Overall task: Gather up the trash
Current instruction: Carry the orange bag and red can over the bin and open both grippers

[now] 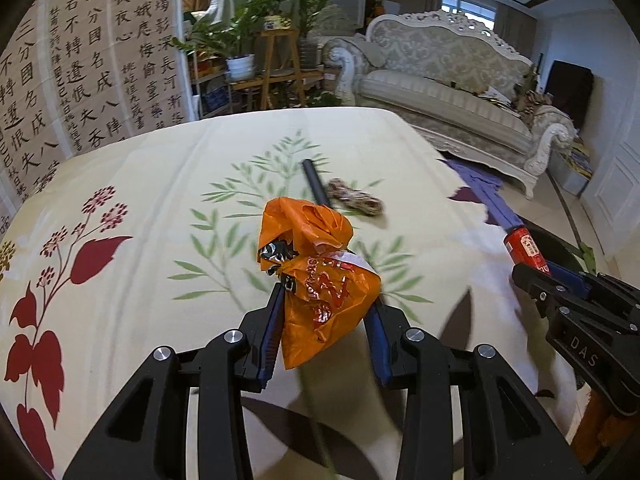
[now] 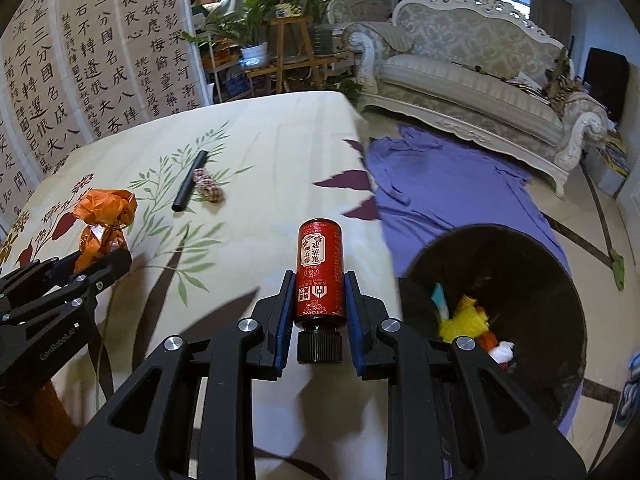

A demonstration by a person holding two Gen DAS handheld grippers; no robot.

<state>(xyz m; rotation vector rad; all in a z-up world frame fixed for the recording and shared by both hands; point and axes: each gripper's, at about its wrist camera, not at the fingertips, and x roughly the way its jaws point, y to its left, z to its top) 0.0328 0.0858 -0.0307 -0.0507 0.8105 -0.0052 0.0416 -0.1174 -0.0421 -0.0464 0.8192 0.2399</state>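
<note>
My left gripper [image 1: 326,288] is shut on a crumpled orange plastic wrapper [image 1: 320,268] and holds it above the floral tablecloth [image 1: 140,184]. The wrapper also shows in the right wrist view [image 2: 105,218]. My right gripper [image 2: 318,276] is shut on a red bottle [image 2: 319,268] with a black cap, held near the table's right edge; the bottle also shows in the left wrist view [image 1: 524,246]. A black tube [image 1: 315,182] and a small patterned wad [image 1: 354,197] lie farther back on the table. A dark round trash bin [image 2: 496,320] stands on the floor to the right.
The bin holds yellow, white and blue scraps [image 2: 472,320]. A purple cloth [image 2: 448,184] lies on the floor beyond the table. A pale sofa [image 2: 480,80], plant stands [image 2: 292,52] and a calligraphy screen [image 2: 80,72] stand at the back.
</note>
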